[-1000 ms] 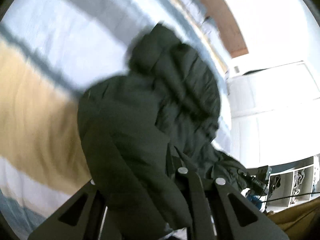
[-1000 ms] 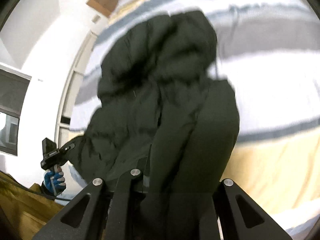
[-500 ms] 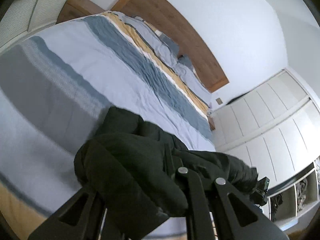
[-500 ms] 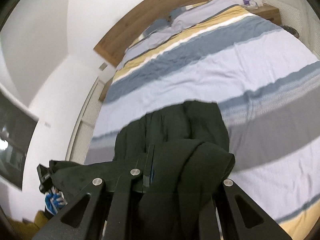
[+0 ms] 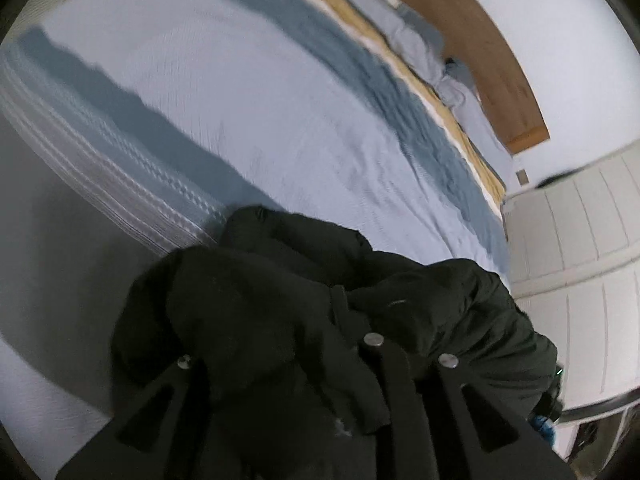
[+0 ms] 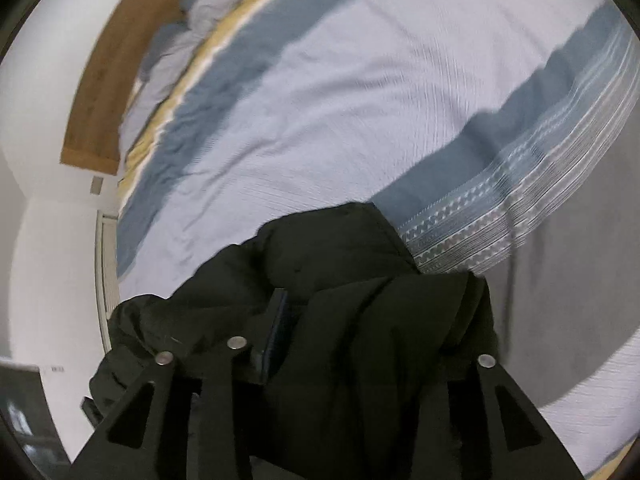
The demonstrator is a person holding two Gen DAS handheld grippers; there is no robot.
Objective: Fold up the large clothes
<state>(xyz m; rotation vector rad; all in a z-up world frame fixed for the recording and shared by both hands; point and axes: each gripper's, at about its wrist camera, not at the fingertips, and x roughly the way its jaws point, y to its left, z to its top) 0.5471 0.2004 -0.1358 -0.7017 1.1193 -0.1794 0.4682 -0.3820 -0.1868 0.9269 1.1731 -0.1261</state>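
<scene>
A dark green padded jacket (image 5: 280, 312) hangs bunched between my two grippers, just above the striped bed cover (image 5: 248, 112). My left gripper (image 5: 320, 320) is shut on one part of the jacket; the cloth drapes over its fingers and hides the tips. My right gripper (image 6: 312, 320) is shut on another part of the jacket (image 6: 352, 280), which also covers most of its fingers. The far end of the jacket rests on or near the cover. The other gripper is small at the lower edge in each view.
The bed cover (image 6: 360, 100) has blue, grey, white and yellow stripes. Pillows (image 5: 420, 40) and a wooden headboard (image 5: 480, 40) lie at the far end. White wardrobe doors (image 5: 580, 260) stand to the right in the left wrist view, a white wall (image 6: 52, 240) to the left in the right wrist view.
Both grippers swung up from looking down at the hanging jacket to looking across the bed, then moved forward and lower; the jacket is now bunched closer to the cover.
</scene>
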